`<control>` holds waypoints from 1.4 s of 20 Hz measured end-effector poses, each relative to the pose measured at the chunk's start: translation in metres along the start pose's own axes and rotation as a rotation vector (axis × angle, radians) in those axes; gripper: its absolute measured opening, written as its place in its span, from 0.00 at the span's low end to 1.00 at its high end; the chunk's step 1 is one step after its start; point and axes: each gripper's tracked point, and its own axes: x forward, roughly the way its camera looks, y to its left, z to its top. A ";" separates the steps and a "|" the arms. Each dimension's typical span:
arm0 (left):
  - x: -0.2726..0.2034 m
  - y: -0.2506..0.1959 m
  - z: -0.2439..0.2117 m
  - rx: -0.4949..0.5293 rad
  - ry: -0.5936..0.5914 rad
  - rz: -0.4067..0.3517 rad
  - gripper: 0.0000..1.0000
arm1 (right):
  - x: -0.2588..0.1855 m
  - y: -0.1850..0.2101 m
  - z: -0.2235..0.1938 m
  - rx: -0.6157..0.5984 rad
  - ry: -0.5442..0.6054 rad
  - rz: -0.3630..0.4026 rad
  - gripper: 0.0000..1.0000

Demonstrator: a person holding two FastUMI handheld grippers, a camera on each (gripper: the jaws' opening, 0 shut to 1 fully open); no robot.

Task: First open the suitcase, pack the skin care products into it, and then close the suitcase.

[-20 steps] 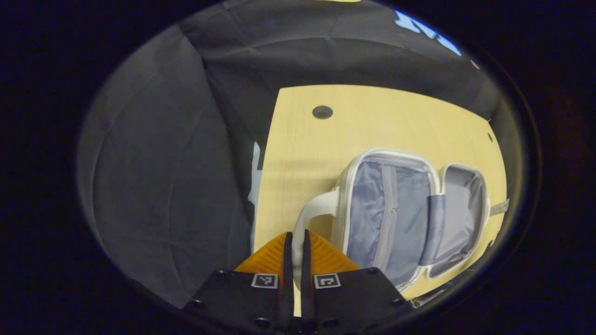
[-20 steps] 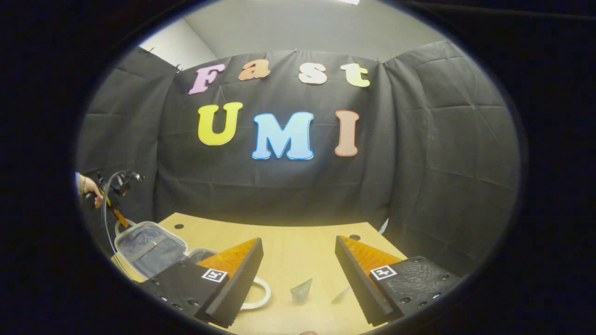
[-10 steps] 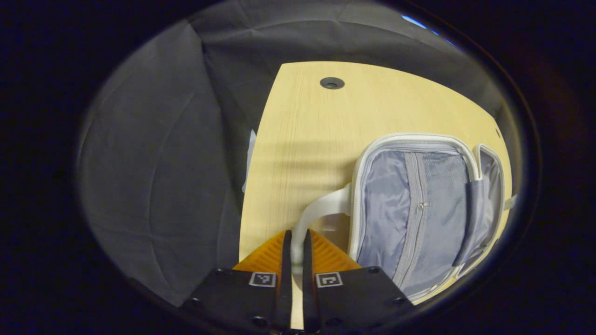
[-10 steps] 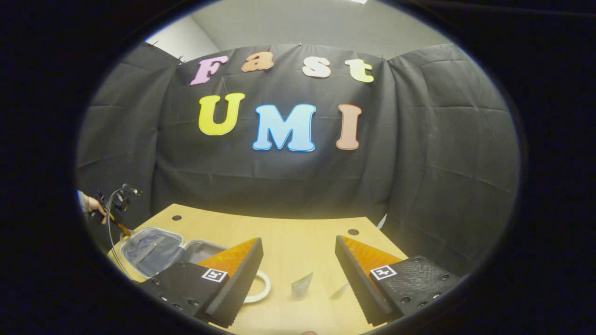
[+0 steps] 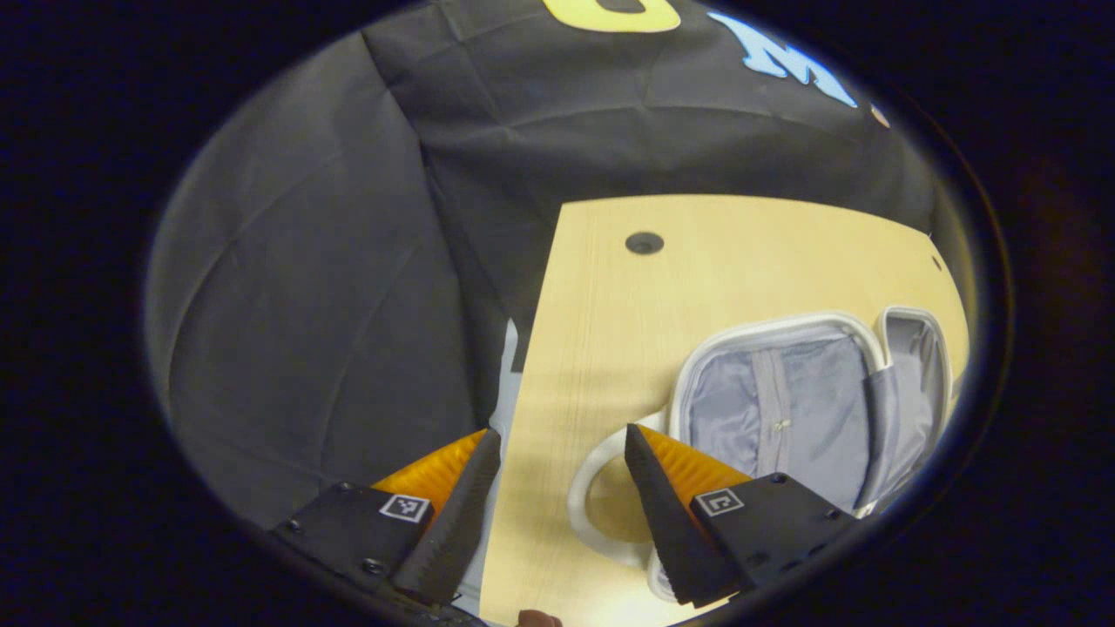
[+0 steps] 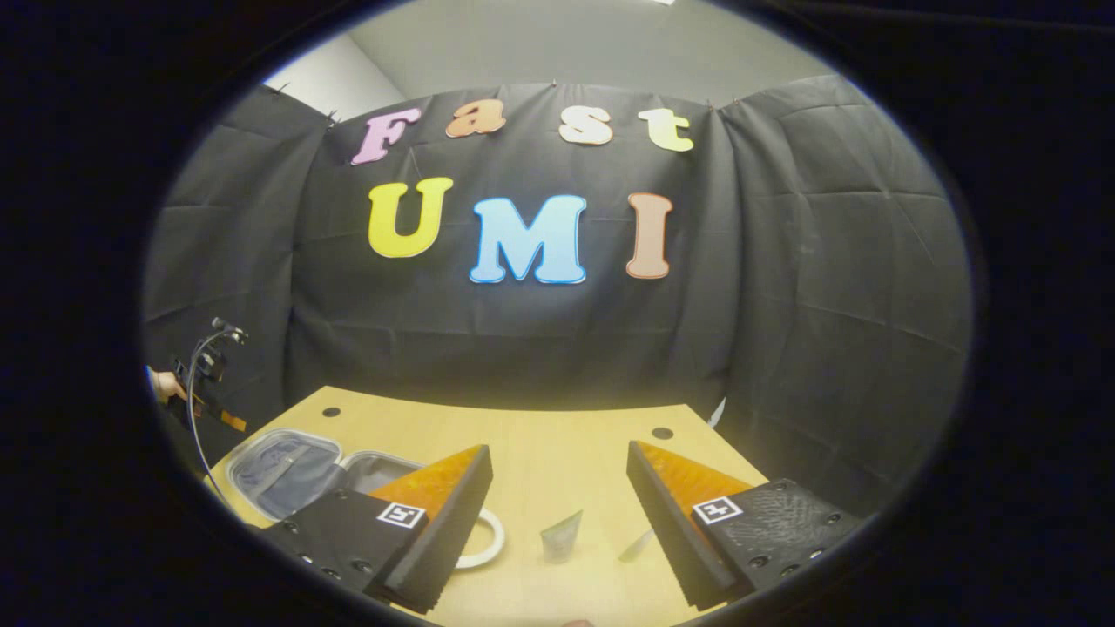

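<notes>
Suitcase [image 5: 806, 409]: one, lying open near the desk's [image 5: 740, 270] left edge.
Tubes [image 6: 560, 536]: one sitting mid-desk.
Left gripper [image 5: 557, 488]: jaws gaping, empty, beside white handle [image 5: 592, 505].
Right gripper [image 6: 557, 514]: jaws gaping, empty.

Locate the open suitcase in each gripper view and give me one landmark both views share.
Left gripper view: suitcase lies lower right, open, beside the left gripper.
Right gripper view: suitcase lies lower left.
Shared landmark: the wooden table with a round hole near its far edge.
</notes>
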 end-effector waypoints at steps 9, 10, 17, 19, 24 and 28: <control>-0.100 -0.124 0.066 -0.046 -0.279 -0.084 0.94 | 0.000 -0.051 -0.003 0.008 -0.027 -0.008 0.95; -0.109 -0.144 0.071 -0.049 -0.305 -0.103 0.94 | -0.002 -0.057 -0.002 0.010 -0.034 -0.007 0.95; -0.181 -0.295 0.097 -0.131 -0.499 -0.327 0.94 | -0.008 -0.096 -0.005 -0.022 -0.060 -0.016 0.95; -0.194 -0.343 0.095 -0.092 -0.549 -0.392 0.94 | -0.008 -0.106 -0.009 -0.007 -0.052 -0.016 0.95; -0.222 -0.463 0.076 0.009 -0.594 -0.535 0.93 | -0.006 -0.132 -0.020 0.054 -0.020 -0.021 0.95; -0.244 -0.554 0.062 0.038 -0.616 -0.667 0.94 | -0.007 -0.153 -0.027 0.038 -0.004 -0.031 0.95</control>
